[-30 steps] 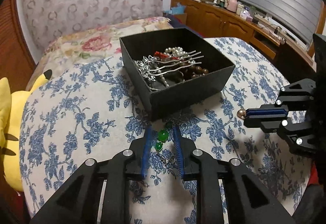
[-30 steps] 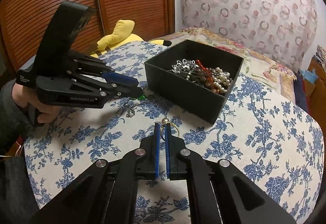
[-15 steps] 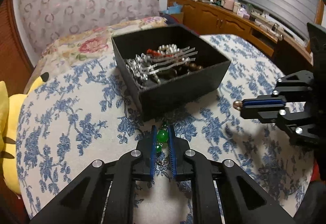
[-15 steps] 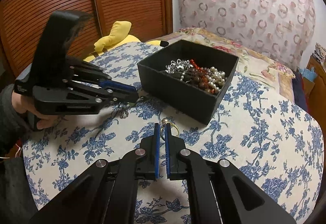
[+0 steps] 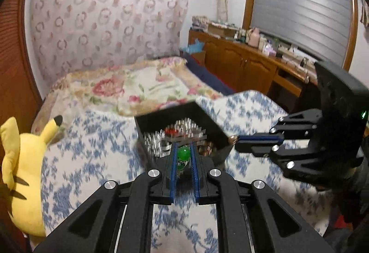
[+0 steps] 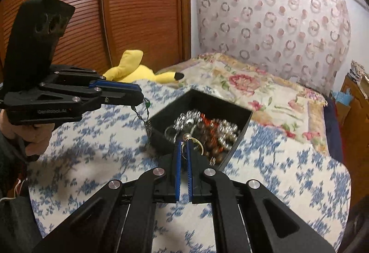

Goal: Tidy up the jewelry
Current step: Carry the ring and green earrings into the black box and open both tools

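A: Start at your left gripper [image 5: 183, 156]. What do the fingers have?

B: They are nearly closed on a green bead [image 5: 183, 153], pinched between the blue pads. In the right wrist view a thin chain [image 6: 141, 116] hangs from your left gripper's tip with a small green bead on it, dangling clear of the cloth.

A: And your right gripper [image 6: 183, 149]?

B: Its jaws are pressed together on a gold ring [image 6: 196, 144] with a small pearl on top. The ring's hoop sticks out at about 3 o'clock from the pads. In the left wrist view the pearl shows at the tip of your right gripper, at about 3 o'clock from the green bead.

A: Where is the box?

B: The black box [image 6: 239, 137] sits on the blue-flowered tablecloth [image 6: 288, 172], at 12 o'clock just beyond both sets of fingertips. It holds silver hairpins [image 6: 184, 118], red beads and pearl and brown bead strands, blurred here.

A: Farther out?

B: Your hand [image 6: 27, 130] grips the left gripper's handle at 9 o'clock in the right wrist view. A yellow plush toy [image 5: 22, 174] lies at the table's edge, and a floral bedspread [image 5: 138, 87] lies beyond the box at 12 o'clock.
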Demonstrator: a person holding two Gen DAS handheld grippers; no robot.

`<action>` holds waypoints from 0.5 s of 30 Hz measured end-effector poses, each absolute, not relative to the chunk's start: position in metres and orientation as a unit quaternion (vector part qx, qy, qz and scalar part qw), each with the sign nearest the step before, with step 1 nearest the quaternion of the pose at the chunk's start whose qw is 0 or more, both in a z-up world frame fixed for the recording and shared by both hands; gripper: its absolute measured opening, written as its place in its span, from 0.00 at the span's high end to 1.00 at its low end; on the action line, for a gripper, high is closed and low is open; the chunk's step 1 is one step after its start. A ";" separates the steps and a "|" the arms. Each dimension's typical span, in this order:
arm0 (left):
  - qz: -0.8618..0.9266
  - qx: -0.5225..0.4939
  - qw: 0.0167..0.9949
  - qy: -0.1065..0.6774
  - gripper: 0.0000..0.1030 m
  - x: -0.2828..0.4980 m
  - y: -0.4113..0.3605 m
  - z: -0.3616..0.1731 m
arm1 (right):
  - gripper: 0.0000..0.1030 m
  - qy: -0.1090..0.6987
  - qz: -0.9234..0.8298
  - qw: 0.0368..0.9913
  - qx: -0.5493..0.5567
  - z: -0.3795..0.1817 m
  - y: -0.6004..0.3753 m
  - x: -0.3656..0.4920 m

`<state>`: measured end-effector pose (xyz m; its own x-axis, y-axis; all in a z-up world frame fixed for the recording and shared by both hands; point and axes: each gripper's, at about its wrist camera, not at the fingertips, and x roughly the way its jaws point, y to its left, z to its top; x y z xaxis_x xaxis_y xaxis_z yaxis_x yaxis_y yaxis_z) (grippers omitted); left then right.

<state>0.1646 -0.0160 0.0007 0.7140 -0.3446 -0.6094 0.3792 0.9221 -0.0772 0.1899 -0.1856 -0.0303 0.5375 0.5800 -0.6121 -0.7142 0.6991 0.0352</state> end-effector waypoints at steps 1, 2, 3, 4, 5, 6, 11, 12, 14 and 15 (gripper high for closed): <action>-0.196 0.025 0.927 0.320 0.91 0.167 -0.016 0.004 | 0.95 0.303 0.372 0.871 -0.109 -0.029 -0.185 0.193; -0.195 0.023 0.928 0.316 0.91 0.170 -0.017 0.007 | 0.95 0.302 0.372 0.871 -0.106 -0.028 -0.184 0.197; -0.195 0.019 0.929 0.313 0.91 0.173 -0.017 0.011 | 0.95 0.302 0.371 0.872 -0.105 -0.027 -0.184 0.201; -0.195 0.018 0.930 0.311 0.91 0.176 -0.017 0.013 | 0.95 0.303 0.371 0.872 -0.103 -0.028 -0.183 0.205; -0.194 0.017 0.931 0.309 0.91 0.179 -0.017 0.016 | 0.95 0.305 0.371 0.871 -0.101 -0.029 -0.183 0.208; -0.192 0.015 0.932 0.307 0.91 0.184 -0.017 0.018 | 0.95 0.307 0.372 0.870 -0.100 -0.030 -0.182 0.212; -0.186 0.010 0.933 0.308 0.90 0.198 -0.017 0.019 | 0.95 0.321 0.372 0.866 -0.097 -0.041 -0.178 0.224; -0.184 0.009 0.933 0.310 0.90 0.201 -0.017 0.018 | 0.95 0.324 0.372 0.864 -0.095 -0.044 -0.178 0.226; -0.182 0.008 0.932 0.313 0.90 0.205 -0.016 0.016 | 0.94 0.330 0.372 0.863 -0.092 -0.048 -0.178 0.231; -0.180 0.007 0.931 0.317 0.90 0.207 -0.016 0.013 | 0.94 0.333 0.371 0.863 -0.089 -0.050 -0.178 0.233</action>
<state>0.2069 -0.0159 0.0133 0.7346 -0.3304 -0.5926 0.3395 0.9352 -0.1005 0.2327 -0.1781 -0.0498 0.5037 0.5802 -0.6401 -0.6985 0.7095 0.0934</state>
